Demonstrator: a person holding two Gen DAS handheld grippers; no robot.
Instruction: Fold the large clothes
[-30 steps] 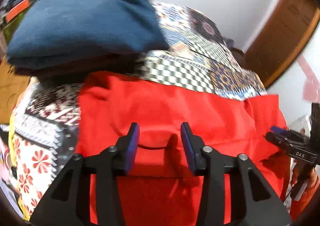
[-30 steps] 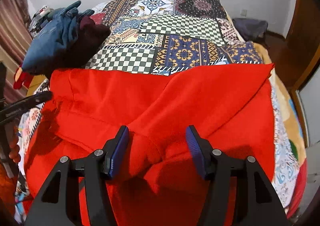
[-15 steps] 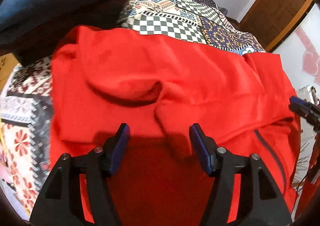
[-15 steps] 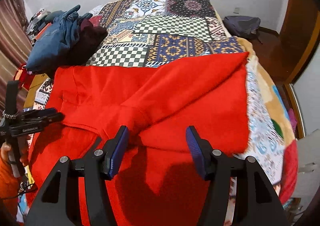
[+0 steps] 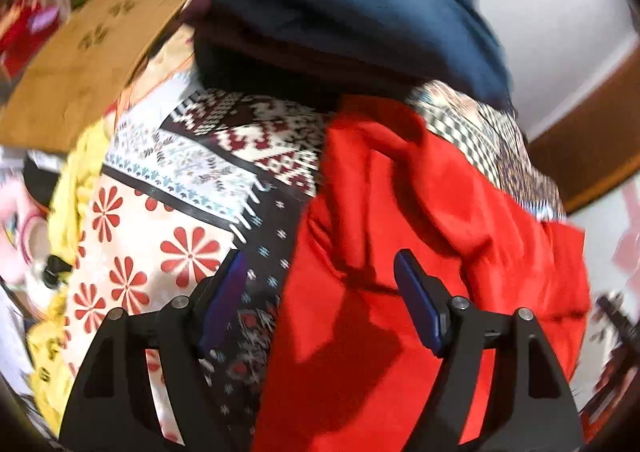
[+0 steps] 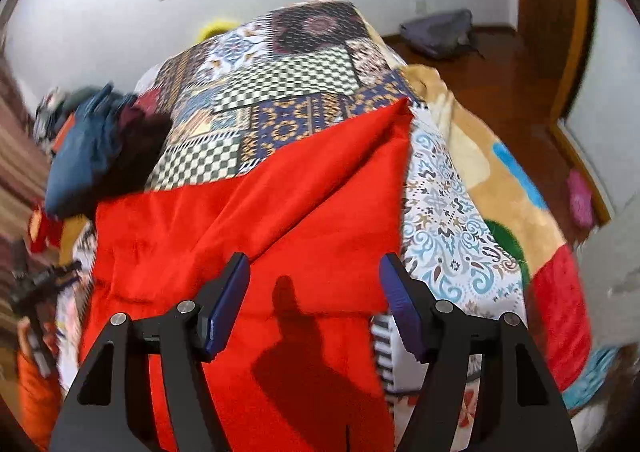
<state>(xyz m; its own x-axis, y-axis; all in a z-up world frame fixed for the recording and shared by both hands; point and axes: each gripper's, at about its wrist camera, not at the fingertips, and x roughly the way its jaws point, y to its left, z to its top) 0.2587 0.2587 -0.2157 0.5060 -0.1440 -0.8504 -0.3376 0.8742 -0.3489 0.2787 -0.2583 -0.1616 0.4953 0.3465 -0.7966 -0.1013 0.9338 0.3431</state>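
- A bedroom with white walls and a wooden door frame; the bed [image 6: 304,64] carries a patchwork quilt of checks, florals and tile prints, and beyond its far edge a grey bag [image 6: 440,32] lies on the wooden floor.
- The red garment [image 6: 248,220] lies across the near part of the bed, from the left edge almost to the right edge, where a strip of blue-scrolled quilt shows beside it.
- One fold looks done: a layer lies doubled over on top, its diagonal edge running up to a sharp corner that points at the far right of the bed. The left part near the bed's left edge is rumpled, with deep creases in the left wrist view.
- The left gripper [image 5: 320,300] hangs over the garment's left border, half above quilt and half above red cloth; its jaws have just been opening and stand wide, with nothing pinched between them.
- The right gripper [image 6: 312,304] hangs over the garment's near right portion; its jaws have also just been opening, stand fairly wide, and grip no cloth.
- A stack of folded dark blue clothes [image 5: 352,12] sits at the bed's far left corner, apparently finished pieces.
- Judged from this, the garment is partway: the piece is too wide, so further folds and smoothing remain, then likely stacking.
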